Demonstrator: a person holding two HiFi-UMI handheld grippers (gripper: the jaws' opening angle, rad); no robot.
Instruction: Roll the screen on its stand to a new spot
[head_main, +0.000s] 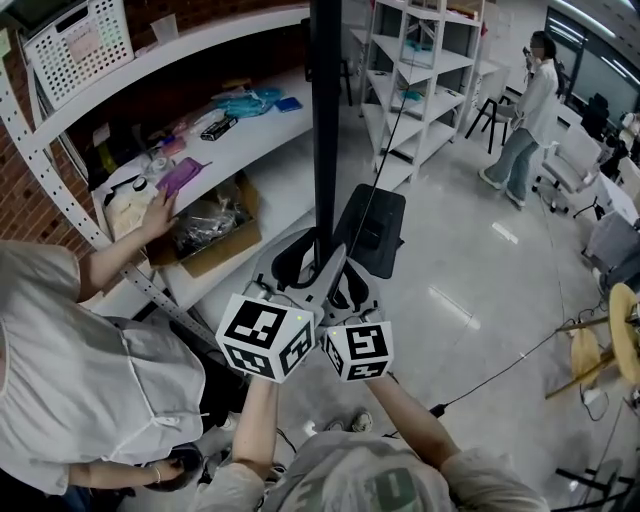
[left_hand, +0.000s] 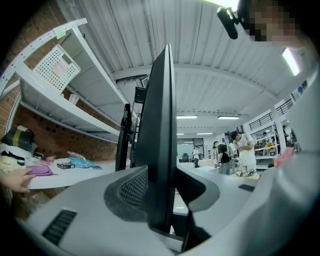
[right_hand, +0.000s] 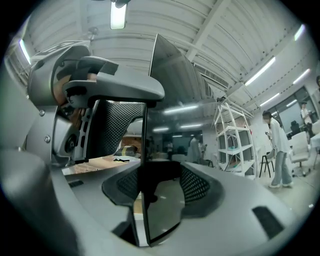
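Head view: our left gripper (head_main: 298, 272) and right gripper (head_main: 343, 285) sit side by side on the near edge of the upright screen (head_main: 325, 120), beside the shelf (head_main: 262, 140).
Left gripper view: jaws partly closed, pads pressing both screen faces.
Right gripper view: jaws likewise clamped on the edge.

Bright, even light falls from ceiling strip lights (left_hand: 186, 117). The lamp (right_hand: 118, 17) at the top of the right gripper view is blown out to white. The glossy floor (head_main: 470, 260) carries pale streaks of glare, and shadows are soft. The screen (right_hand: 165, 200) mirrors the lights. Both gripper views are fisheye, with black rounded corners, and the shelf (left_hand: 50, 105) at the left bends. What lies nearest the lens is soft. The head view is sharp, and dim at its near left corner.
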